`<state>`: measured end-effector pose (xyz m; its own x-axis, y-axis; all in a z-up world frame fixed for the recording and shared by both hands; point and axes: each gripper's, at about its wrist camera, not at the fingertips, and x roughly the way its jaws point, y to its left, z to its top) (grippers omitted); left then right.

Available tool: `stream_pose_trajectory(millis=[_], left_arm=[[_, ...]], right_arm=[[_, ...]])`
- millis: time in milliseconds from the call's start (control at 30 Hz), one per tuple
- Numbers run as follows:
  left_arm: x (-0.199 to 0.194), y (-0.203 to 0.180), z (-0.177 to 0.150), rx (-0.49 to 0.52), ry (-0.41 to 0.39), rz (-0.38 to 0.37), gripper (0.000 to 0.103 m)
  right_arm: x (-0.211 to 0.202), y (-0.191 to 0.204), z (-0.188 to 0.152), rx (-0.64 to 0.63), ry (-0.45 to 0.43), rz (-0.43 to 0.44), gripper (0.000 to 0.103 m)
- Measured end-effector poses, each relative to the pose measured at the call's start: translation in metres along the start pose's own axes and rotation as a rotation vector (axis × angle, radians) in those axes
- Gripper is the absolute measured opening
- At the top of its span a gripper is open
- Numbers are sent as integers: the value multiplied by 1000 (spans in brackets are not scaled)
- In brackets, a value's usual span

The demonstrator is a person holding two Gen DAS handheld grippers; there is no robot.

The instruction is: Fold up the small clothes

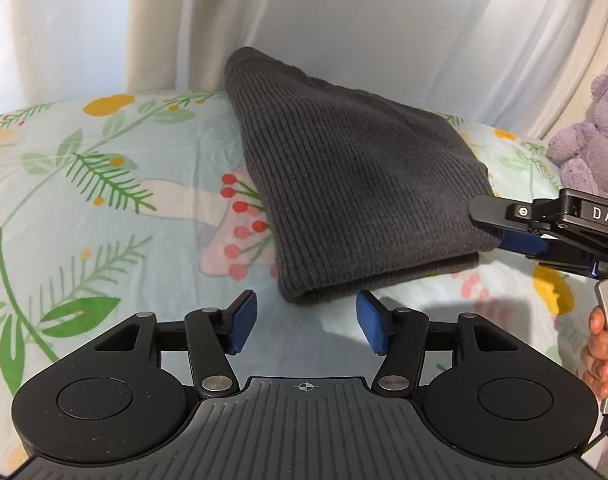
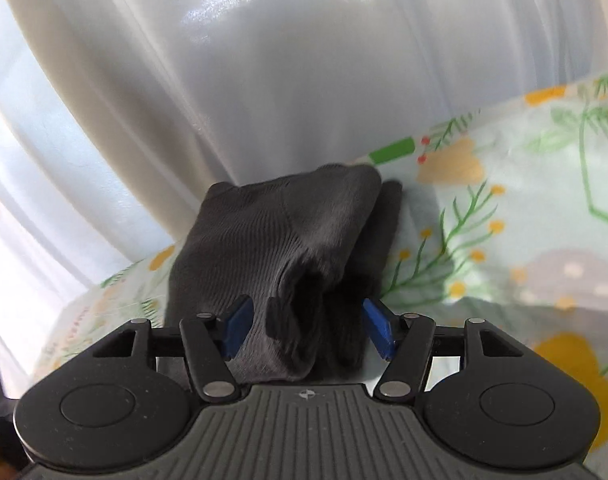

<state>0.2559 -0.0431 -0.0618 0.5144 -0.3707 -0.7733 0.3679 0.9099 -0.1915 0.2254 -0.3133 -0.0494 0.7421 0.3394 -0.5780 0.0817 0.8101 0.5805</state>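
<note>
The dark ribbed garment (image 1: 356, 184) lies folded at frame centre on the floral bedsheet (image 1: 103, 208). My left tool (image 1: 307, 322) is released, jaws spread just short of the near fold, ready to pinch it. My right tool (image 2: 306, 330) is also spread, its jaws straddling the bunched edge, probably to grip both layers.

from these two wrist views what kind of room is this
Most likely a bedroom. The dark grey ribbed knit garment lies on a pale blue floral-print bedsheet, a purple plush teddy bear sits at its far right edge, and sheer white curtains hang behind.
</note>
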Motion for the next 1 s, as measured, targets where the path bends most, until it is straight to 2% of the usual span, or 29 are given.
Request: stream_pose_trajectory(millis=[33,100,133,167,200,300,333,367,433,467,533,567,633,700,767,833,900,1000], left_arm=[[2,-3,1,0,-1,1,60],[5,-7,4,1,-14,13,60],[6,-9,5,-2,-24,30,60],[7,-9,7,-4,-29,46,60],[7,-9,8,-7,-35,54,60],[7,-4,10,-15,-39,88,60],[7,-1,10,-15,-30,100,60],[7,2,10,-17,-17,96,61],[6,10,9,-19,21,48,59],[3,14,8,-9,36,36,57],[-9,25,7,8,47,15,57],[-15,32,8,2,47,15,57],[-26,45,16,-27,23,31,57],[-32,55,33,-73,-30,72,58],[-28,58,56,-123,-83,120,59],[-20,59,78,-182,-137,144,59],[-9,57,99,-254,-153,145,59],[10,45,127,-291,-175,147,62]], right_arm=[[6,1,-3,14,12,16,60],[21,8,-3,2,33,22,38],[25,13,-2,-22,32,0,16],[25,21,-2,-59,22,-41,12],[23,23,-1,-54,11,-33,10],[-1,-9,3,251,-40,280,9],[-4,-19,2,294,-62,306,9],[-5,-24,2,271,-69,237,9],[2,-19,0,84,-26,-43,9],[9,-14,-4,-1,13,-125,10],[5,-7,-7,-60,17,-132,12],[-1,-2,-4,-85,3,-150,24],[-17,4,7,-132,-74,-185,41],[-26,9,19,-179,-149,-251,42],[-19,16,38,-217,-179,-250,43],[7,33,60,-240,-149,-178,42],[50,55,81,-307,-70,-109,42],[113,84,102,-413,63,-122,34]])
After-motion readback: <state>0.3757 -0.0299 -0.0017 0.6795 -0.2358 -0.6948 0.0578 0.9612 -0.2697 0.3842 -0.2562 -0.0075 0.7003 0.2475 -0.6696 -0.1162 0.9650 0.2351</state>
